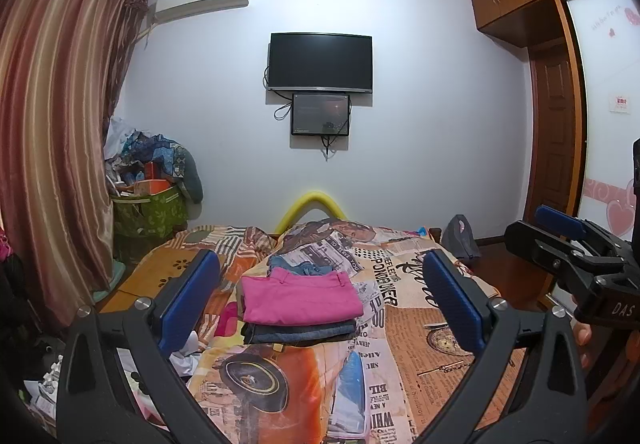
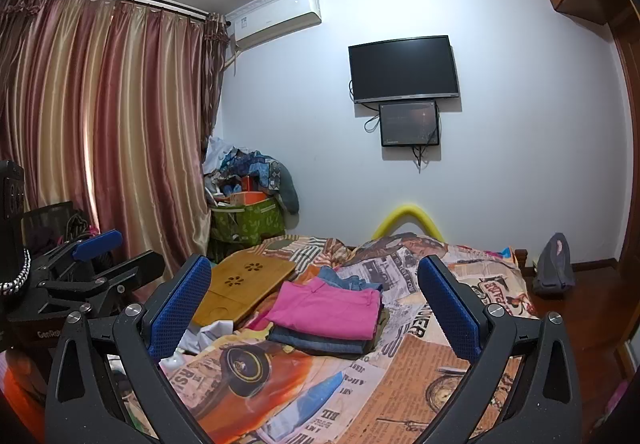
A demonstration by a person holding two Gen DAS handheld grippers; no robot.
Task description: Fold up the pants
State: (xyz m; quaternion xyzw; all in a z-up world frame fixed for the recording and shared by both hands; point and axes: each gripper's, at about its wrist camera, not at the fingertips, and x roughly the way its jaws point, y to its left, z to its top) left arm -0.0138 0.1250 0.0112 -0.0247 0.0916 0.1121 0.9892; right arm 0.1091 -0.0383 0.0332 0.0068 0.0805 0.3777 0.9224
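Pink pants (image 1: 302,296) sit folded on top of a small stack of folded jeans (image 1: 300,332), middle of the frame in both views, on the newspaper-print bedspread (image 1: 420,324). Left gripper (image 1: 320,304) has its blue pads wide apart, holding nothing. Same deal with the right gripper (image 2: 316,312), fingers spread and empty. Wooden lap tray (image 2: 244,284) lies just left of the stack.
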